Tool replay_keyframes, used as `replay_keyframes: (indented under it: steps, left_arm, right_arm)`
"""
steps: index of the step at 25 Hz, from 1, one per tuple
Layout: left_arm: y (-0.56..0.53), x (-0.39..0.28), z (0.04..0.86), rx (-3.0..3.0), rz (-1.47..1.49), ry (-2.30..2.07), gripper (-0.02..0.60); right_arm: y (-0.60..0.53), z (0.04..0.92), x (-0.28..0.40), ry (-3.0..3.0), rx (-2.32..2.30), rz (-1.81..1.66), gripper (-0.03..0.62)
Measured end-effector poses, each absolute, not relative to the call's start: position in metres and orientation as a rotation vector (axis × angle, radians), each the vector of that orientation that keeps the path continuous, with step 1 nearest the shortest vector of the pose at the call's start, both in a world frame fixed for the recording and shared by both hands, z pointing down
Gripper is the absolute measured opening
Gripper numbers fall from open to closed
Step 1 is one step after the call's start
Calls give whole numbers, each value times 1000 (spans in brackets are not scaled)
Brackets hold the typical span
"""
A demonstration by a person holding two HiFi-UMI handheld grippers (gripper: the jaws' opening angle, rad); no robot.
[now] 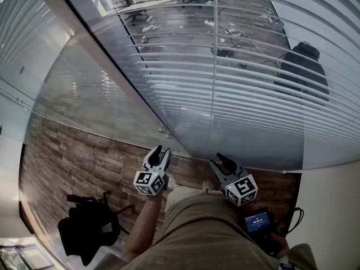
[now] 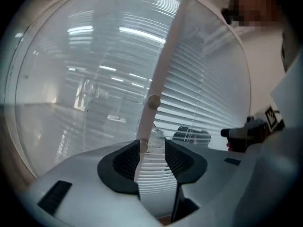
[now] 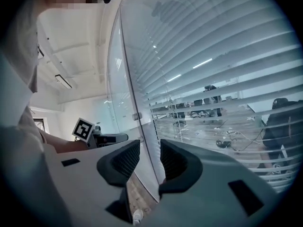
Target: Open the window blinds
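Closest in the left gripper view are the left gripper's [image 2: 152, 157] dark ribbed pads. They stand apart and clamp nothing. A white post [image 2: 163, 56] of the glazed partition runs through the gap, close to the left-hand pad. I cannot tell whether it touches the pad.

Just past the fingertips a small clear fitting [image 2: 151, 138] sits on the post, too blurred to name. Further along the post is a round knob [image 2: 152, 101], probably the tilt control. It lies beyond the pads, not between them. Its stub appears to point out of the post towards the gripper, so a grip would likely come head-on, with the twist made about that line.

The post's long axis climbs away from the fingers, leaning right in this view. The blinds [image 2: 203, 89] hang behind the glass on either side of it. Their slats run crosswise to the post and are tilted enough to show the office beyond.

The right gripper [image 3: 147, 157] holds a narrow gap with nothing in it. It stands well off to the side, so the left gripper is the nearer to the knob.
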State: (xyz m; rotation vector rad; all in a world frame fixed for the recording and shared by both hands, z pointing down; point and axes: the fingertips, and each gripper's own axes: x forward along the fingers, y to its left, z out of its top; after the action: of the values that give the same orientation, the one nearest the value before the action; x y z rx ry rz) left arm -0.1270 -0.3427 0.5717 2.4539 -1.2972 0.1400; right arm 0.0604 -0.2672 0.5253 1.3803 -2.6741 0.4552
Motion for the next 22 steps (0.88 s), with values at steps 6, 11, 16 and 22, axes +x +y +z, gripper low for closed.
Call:
replay_keyframes:
  steps: [6, 11, 16, 22]
  left_arm:
    - [-329, -110, 571, 2622, 374, -1357, 126]
    - [-326, -110, 572, 2591, 381, -1350, 66]
    - [-329, -117, 586, 2502, 432, -1377, 15]
    - [-325, -118, 609, 2428, 495, -1369, 14]
  right_arm:
    - [-266, 532, 72, -2638, 1457, 465, 143]
    - [-258, 532, 73, -2628, 1462, 482, 143]
    - [-257, 540, 77, -2610, 1474, 520, 143]
    - [-253, 553, 76, -2618, 1466, 540, 140]
